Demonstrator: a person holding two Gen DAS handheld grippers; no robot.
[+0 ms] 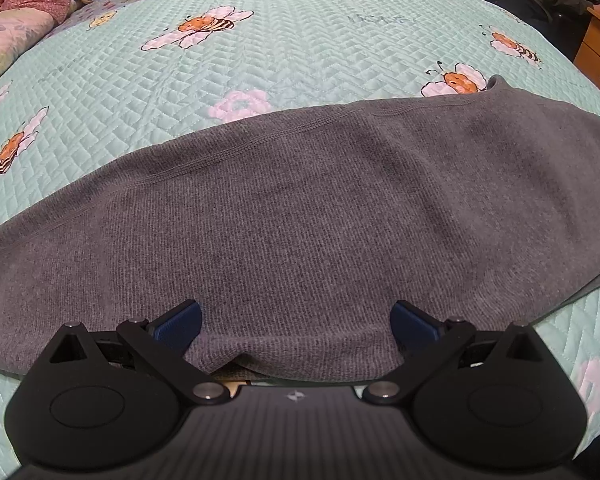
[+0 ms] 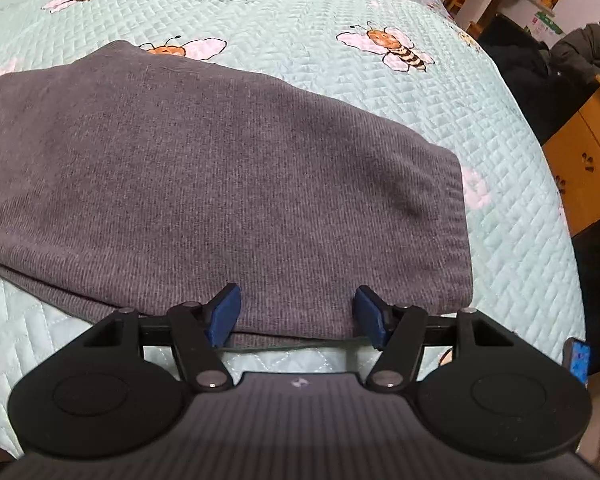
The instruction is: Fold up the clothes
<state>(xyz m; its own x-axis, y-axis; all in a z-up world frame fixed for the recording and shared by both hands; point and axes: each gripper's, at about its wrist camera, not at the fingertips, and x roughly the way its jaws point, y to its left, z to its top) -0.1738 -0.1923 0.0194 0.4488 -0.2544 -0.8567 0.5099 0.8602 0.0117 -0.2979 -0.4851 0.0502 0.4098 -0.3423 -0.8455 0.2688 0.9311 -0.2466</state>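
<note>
a bed (image 1: pixel 300 40) under a mint quilted cover printed with bees and flowers filled the room; no writing on it could be read. a grey ribbed garment (image 1: pixel 300 208) lay flat across the cover, folded over itself. the left gripper (image 1: pixel 296 322) stood over the garment's near edge, its jaws spread wide and gripping nothing. the right gripper (image 2: pixel 296 312) stood at the near edge by the hemmed end, jaws apart too, cloth between them, unpinched.
</note>
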